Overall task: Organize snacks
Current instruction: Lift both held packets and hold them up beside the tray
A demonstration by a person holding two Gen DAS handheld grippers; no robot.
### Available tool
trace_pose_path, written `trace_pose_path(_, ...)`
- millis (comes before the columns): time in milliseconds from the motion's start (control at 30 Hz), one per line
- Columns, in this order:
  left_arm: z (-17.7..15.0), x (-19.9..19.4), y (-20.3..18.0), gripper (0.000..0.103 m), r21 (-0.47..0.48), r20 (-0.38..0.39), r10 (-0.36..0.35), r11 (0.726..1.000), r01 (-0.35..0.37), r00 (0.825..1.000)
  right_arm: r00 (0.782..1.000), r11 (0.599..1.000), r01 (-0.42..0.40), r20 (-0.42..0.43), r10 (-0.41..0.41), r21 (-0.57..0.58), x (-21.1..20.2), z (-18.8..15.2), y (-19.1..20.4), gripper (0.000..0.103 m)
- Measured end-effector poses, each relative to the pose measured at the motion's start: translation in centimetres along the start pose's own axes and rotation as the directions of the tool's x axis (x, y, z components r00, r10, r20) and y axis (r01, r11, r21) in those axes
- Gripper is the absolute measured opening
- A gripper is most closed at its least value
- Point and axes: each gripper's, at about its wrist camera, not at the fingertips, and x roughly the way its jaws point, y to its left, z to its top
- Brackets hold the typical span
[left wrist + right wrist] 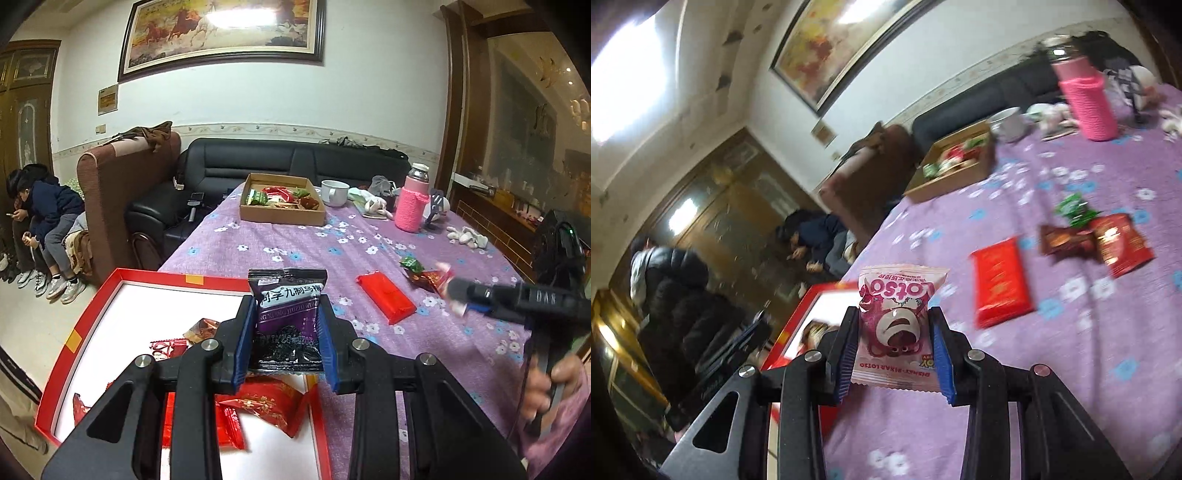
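Above shallow red-rimmed white-floored box (110, 291), at near edge of purple floral-clothed surface (295, 243): left tongs (287, 325) clamped on black-and-purple plum sachet (287, 295), poised for drop among red packets. Right tongs (894, 343) clamped on pink bear-printed Lotso packet (897, 317), tilted toward same box; likely next deposit.

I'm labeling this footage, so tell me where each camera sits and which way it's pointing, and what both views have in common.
Left wrist: sits on the left hand-held gripper, looks level along the purple-clothed table over the red box; its fingers clamp a black plum packet, and the right hand shows.
Right wrist: sits on the right hand-held gripper, tilted, faces across the table toward the room; its fingers clamp a pink Lotso packet.
Shared: cardboard box, pink bottle, flat red packet.
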Motion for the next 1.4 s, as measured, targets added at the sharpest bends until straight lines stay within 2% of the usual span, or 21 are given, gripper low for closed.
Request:
trace_pose_path(300,-1.0,-4.4,-2.3,0.03,0.042,0.048,-0.026,0.999,0.024,0.999,1.0,1.0,-0.026,-0.014,0.026,0.011,-0.8,-3.1,2.1,0.037)
trace_pose_path(567,-1.8,-8.9,-5.4,0.03,0.089,0.098,-0.048,0.995,0.039,0.994,0.998,0.999,-0.042,0.054,0.043,-0.023,-5.6,-5.6,4.2,0.038)
trace_pose_path(800,-2.8,-11.8,-8.2,0.03,0.132,0.111,-0.08,0.989,0.065,0.991,0.992,0.998,-0.05,0.116,0.053,-0.027,-10.4,-8.0,5.2,0.038)
trace_pose_path(1167,-4.1,-15.8,-9.6,0.03,0.144,0.143,-0.105,0.986,0.085,0.984,0.98,0.998,-0.04,0.191,0.05,-0.052,-15.7,-10.8,7.4,0.038)
trace_pose_path(1400,-4.7,-16.8,-9.6,0.03,0.141,0.153,-0.119,0.985,0.097,0.981,0.974,0.996,-0.047,0.217,0.061,-0.072,-17.0,-11.9,8.8,0.038)
